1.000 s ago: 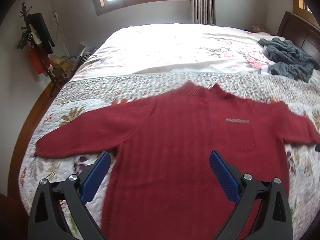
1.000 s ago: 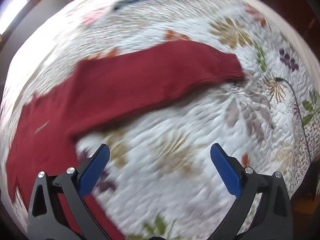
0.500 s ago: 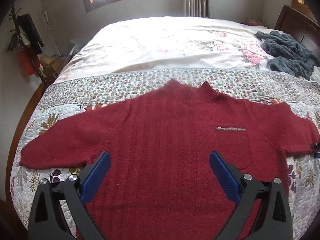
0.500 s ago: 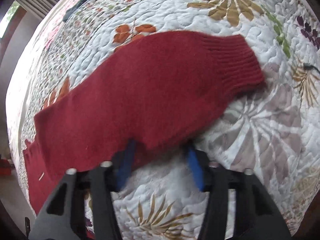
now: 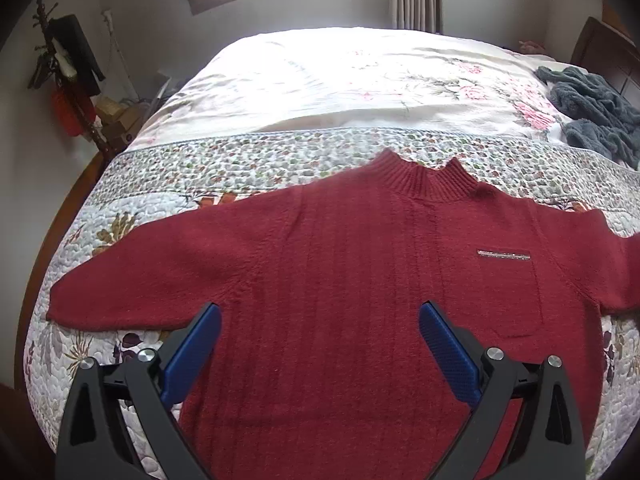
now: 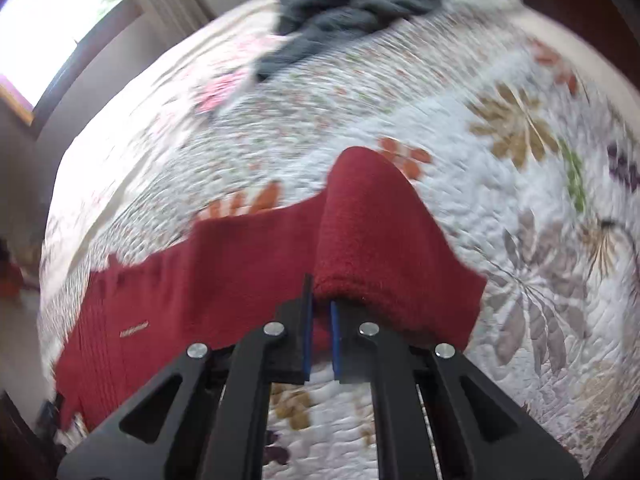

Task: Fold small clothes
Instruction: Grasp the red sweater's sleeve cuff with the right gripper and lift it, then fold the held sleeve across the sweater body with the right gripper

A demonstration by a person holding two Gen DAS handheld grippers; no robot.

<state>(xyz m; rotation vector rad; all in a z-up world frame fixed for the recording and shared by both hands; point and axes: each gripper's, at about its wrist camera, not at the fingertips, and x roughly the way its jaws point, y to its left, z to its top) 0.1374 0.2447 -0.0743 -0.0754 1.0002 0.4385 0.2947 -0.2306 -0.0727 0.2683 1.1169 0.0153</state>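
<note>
Across the lower half of the left wrist view, the red sweater [image 5: 360, 280] lies flat and face up on the quilted bed [image 5: 168, 184], collar toward the top of the frame and its long sleeve-to-sleeve axis running left to right. The left gripper [image 5: 319, 320] hovers above the torso with its blue fingers [image 5: 192, 352] spread wide and nothing between them.

In the right wrist view, the right gripper [image 6: 320, 312] has its fingers nearly closed on the sweater's right sleeve [image 6: 384, 248], which rises off the quilt in a hump at centre frame and drapes over the fingertips; the cuff edge hangs at lower right of the hump. The torso lies toward the lower left of that frame, so the sleeve's length runs from the fingers leftward to the body. A grey garment [image 6: 352, 4] sits bunched at the top, well apart.

By my reading, the step in hand is folding this sleeve inward. The right hand alone holds cloth and is nearer; the move turns on carrying the cuff leftward along that axis onto the chest.
</note>
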